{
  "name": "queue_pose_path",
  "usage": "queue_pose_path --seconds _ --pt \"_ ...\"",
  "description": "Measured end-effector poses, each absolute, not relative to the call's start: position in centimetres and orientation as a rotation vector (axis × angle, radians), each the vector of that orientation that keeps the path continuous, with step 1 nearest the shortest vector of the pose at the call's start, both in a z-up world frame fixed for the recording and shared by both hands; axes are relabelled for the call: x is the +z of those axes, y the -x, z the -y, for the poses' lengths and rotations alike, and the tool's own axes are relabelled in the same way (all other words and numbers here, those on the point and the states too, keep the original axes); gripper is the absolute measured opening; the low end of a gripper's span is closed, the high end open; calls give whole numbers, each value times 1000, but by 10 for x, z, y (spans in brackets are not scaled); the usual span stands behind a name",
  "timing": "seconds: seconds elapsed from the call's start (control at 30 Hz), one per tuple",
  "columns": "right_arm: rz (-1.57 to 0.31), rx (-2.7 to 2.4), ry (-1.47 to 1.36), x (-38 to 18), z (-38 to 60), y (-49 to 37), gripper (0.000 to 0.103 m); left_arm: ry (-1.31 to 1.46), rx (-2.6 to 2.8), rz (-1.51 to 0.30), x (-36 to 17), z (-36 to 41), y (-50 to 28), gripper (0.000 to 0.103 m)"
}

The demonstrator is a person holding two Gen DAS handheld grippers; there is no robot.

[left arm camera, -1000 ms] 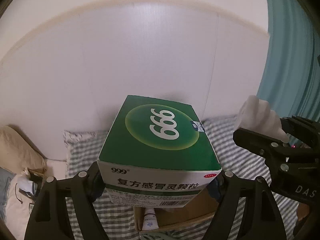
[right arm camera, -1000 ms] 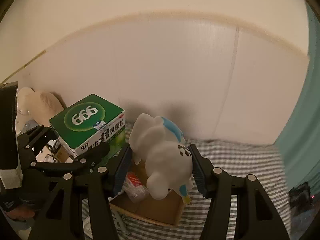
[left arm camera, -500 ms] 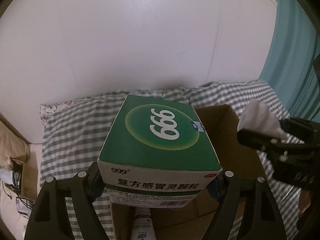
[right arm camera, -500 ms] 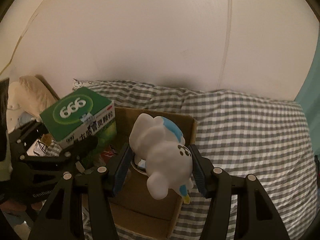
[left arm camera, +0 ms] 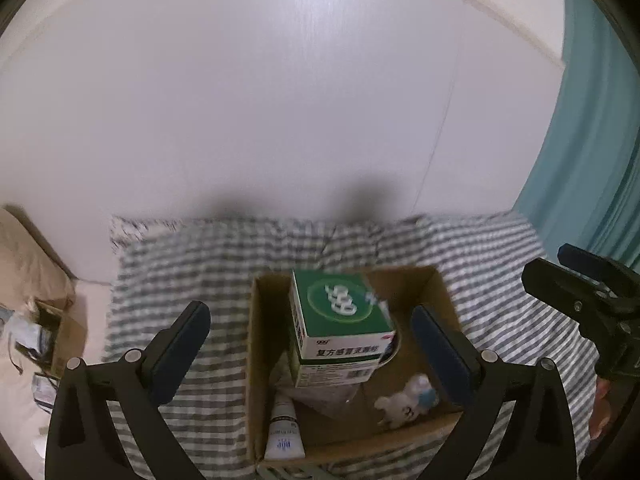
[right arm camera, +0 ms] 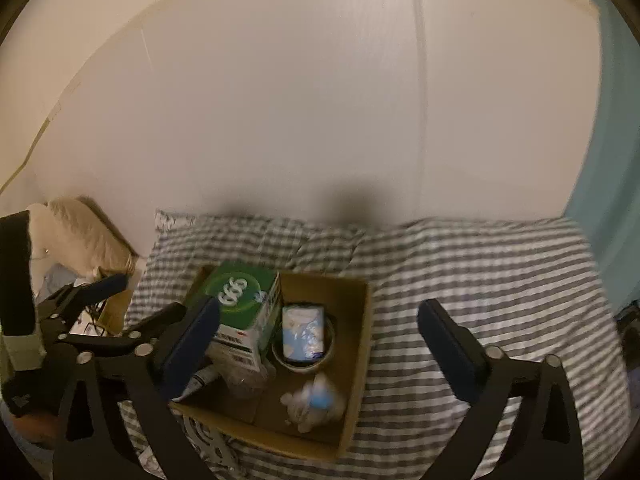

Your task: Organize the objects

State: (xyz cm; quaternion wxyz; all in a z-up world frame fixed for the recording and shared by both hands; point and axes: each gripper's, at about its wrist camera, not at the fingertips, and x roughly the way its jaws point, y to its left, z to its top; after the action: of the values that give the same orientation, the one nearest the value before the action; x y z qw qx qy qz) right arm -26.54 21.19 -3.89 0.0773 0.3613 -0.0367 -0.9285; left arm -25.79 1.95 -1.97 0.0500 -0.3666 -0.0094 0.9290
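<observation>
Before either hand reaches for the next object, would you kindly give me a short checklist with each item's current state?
1. Left tongs open and empty, jaws having just opened: ok.
2. Right tongs open and empty, jaws having just opened: ok.
3. Green medicine box inside the cardboard box: ok.
4. Green medicine box settled flat: not ok, it sits tilted on other items.
5. White plush toy inside the cardboard box: ok.
6. Plush toy at rest: cannot tell, it is blurred.
</observation>
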Motion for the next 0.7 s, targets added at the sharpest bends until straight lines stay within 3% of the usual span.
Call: queue_pose_path --seconds 0.17,0.4,0.7 --pt "75 -2853 -966 17 -220 229 103 967 2912 -70 29 -18 207 103" --pt "17 -2927 -835 69 -207 159 103 869 2944 -121 51 -7 142 103" --pt "-56 -2927 -864 45 -185 96 103 909 2980 -53 25 22 95 103"
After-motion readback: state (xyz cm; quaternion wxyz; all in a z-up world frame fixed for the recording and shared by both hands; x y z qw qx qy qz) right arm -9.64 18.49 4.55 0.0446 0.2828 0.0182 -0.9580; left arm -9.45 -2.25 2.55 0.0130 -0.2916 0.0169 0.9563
